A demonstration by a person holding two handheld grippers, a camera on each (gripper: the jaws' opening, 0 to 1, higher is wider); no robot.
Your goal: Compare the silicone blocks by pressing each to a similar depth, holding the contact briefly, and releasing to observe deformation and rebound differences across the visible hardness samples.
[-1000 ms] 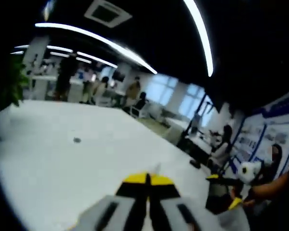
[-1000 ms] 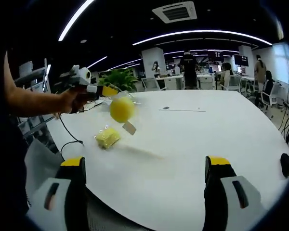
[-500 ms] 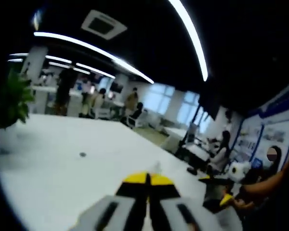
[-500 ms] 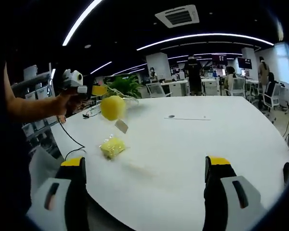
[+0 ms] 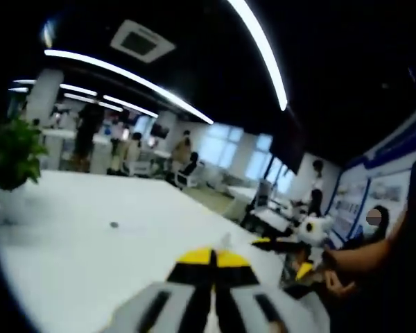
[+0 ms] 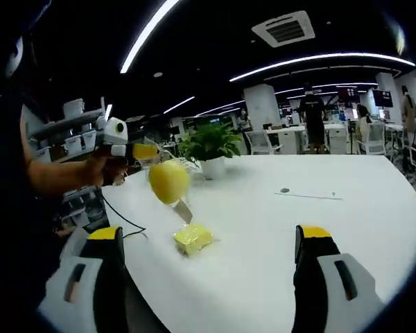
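Yellow round silicone block (image 6: 169,180) hangs in its clear bag, clamped by my left gripper (image 6: 144,150), tag (image 6: 184,211) dangling below, above the white table (image 6: 277,236). Second bagged yellow block (image 6: 193,238) lies flat near the table's left edge. My right gripper (image 6: 209,277) jaws apart.

- The left hand-held gripper (image 5: 213,258) is showing grey jaw bodies with black inner faces and bright yellow tips in the left gripper view.
- The right hand-held gripper (image 6: 210,239) is showing the same build in the right gripper view: two chunky grey jaws, black forward sections, a yellow cap on each tip, and a dark slot in each grey body.
- Seen from the right gripper view, the left hand-held gripper is carrying a white housing, a black middle and a yellow front.
- A black cable (image 6: 122,216) is trailing from it.
- The person's forearms are appearing bare, with no sleeve reaching them.
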